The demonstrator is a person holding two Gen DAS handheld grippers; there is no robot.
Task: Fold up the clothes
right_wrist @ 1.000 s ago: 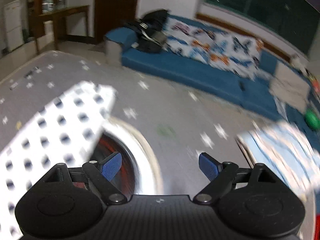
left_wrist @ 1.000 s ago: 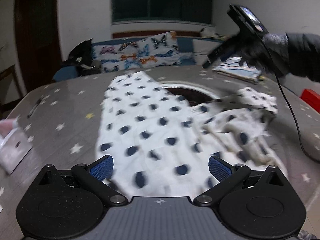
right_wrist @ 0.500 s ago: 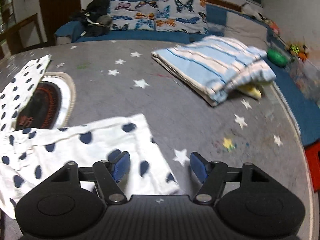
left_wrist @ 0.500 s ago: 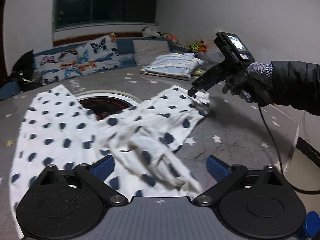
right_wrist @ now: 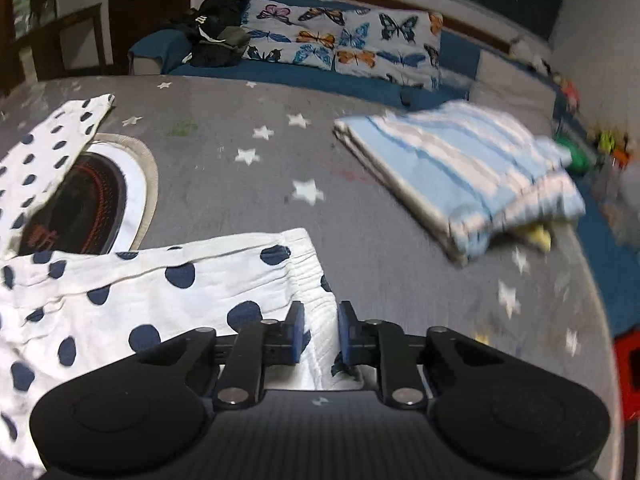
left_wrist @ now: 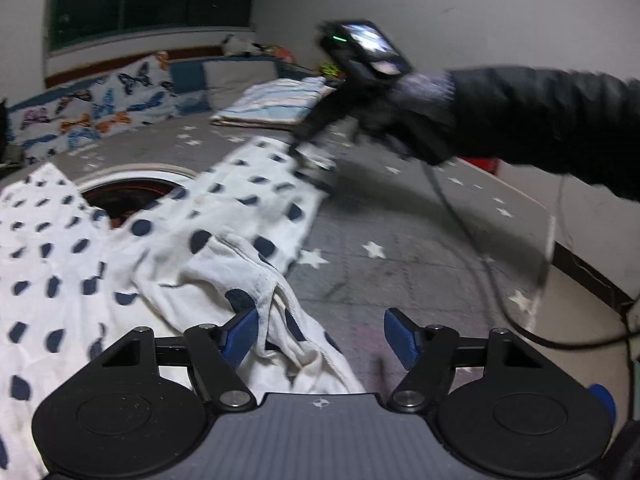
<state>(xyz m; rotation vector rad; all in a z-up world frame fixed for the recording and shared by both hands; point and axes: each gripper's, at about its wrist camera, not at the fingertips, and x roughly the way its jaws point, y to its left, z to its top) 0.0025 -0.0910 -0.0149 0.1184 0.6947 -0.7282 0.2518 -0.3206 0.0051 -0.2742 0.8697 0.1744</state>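
A white garment with dark blue dots (left_wrist: 120, 256) lies spread and partly bunched on the grey star-patterned table (left_wrist: 400, 240). My left gripper (left_wrist: 320, 332) is open, with a bunched edge of the garment lying between its fingers near the left pad. In the right wrist view my right gripper (right_wrist: 318, 332) has its jaws nearly closed on the ribbed corner of the garment (right_wrist: 160, 300). The right gripper also shows blurred in the left wrist view (left_wrist: 316, 128), at the garment's far corner.
A folded blue-and-white striped cloth (right_wrist: 460, 168) lies on the table's far right. A round dark inset with a white rim (right_wrist: 92, 204) sits in the table, partly covered by the garment. A blue sofa with butterfly cushions (right_wrist: 340, 48) stands behind. A black cable (left_wrist: 480, 272) crosses the table.
My right gripper has closed from open onto the garment's corner. My left gripper has moved closer, and the garment's bunched edge now lies between its fingers.
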